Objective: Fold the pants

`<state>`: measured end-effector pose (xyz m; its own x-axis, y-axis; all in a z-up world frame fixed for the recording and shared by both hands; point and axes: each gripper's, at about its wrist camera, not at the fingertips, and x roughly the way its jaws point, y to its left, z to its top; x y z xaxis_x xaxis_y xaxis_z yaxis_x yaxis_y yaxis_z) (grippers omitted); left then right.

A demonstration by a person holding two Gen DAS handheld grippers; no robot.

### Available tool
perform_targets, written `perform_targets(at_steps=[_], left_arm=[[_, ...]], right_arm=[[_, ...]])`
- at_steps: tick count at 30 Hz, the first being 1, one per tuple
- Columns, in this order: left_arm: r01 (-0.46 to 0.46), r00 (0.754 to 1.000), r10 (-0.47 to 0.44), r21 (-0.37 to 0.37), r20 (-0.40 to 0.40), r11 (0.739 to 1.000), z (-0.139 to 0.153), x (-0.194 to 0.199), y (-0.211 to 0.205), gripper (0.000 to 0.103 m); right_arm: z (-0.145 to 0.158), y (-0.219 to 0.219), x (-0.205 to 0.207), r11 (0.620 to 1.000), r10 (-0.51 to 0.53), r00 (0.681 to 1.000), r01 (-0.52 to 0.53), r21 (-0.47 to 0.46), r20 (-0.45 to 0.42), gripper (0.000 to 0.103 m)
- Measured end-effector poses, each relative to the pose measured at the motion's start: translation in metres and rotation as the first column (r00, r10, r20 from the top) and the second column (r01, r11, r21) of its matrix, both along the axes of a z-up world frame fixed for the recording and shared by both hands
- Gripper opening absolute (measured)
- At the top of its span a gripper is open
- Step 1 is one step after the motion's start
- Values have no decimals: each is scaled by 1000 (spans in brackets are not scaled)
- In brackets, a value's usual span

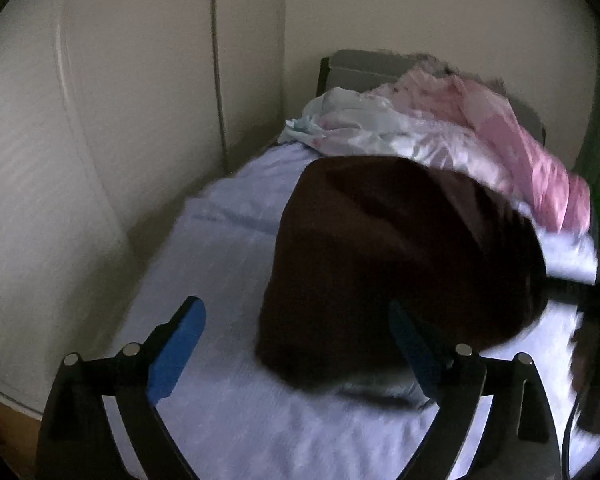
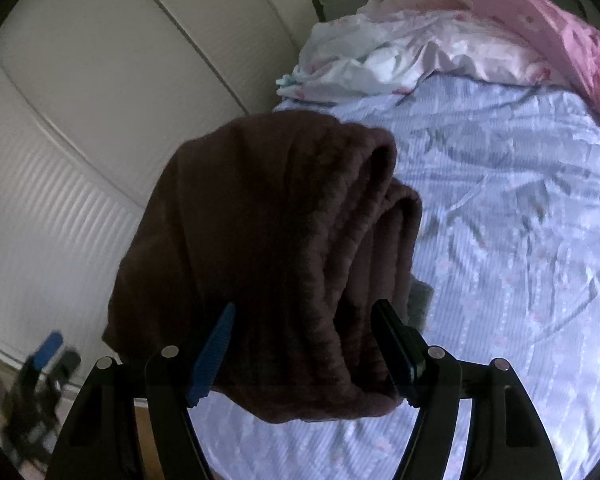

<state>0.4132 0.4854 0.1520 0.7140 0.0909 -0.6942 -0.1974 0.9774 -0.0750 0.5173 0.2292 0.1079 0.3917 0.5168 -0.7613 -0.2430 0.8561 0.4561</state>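
Observation:
The dark brown pants (image 2: 268, 232) are folded into a thick bundle of several layers. My right gripper (image 2: 306, 306) is shut on that bundle, both pads pressed against its sides, and holds it lifted above the bed. In the left wrist view the same pants (image 1: 400, 264) hang as a dark mass over the sheet. My left gripper (image 1: 296, 306) stands wide open beside their lower edge, with nothing gripped between its blue pads (image 1: 178, 344). The left gripper (image 2: 46, 354) also shows blurred at the lower left of the right wrist view, apart from the bundle.
A bed with a pale lavender patterned sheet (image 2: 500, 220) lies under both grippers. Crumpled pink and white bedding (image 1: 440, 128) is heaped at its far end against a grey headboard (image 1: 356, 68). White panelled doors (image 2: 80, 140) run close along the left side of the bed.

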Motion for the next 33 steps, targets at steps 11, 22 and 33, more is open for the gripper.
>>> perform_targets(at_steps=[11, 22, 33], left_arm=[[-6, 990, -81, -597, -118, 802, -99, 65, 50, 40], [67, 986, -124, -418, -110, 906, -36, 28, 72, 32], [-9, 964, -89, -366, -251, 931, -88, 42, 43, 79]], right_arm=[[-32, 16, 7, 999, 17, 998, -20, -35, -60, 64], [25, 57, -53, 974, 160, 982, -140, 177, -102, 27], [13, 32, -32, 991, 74, 996, -69, -116, 40, 46]])
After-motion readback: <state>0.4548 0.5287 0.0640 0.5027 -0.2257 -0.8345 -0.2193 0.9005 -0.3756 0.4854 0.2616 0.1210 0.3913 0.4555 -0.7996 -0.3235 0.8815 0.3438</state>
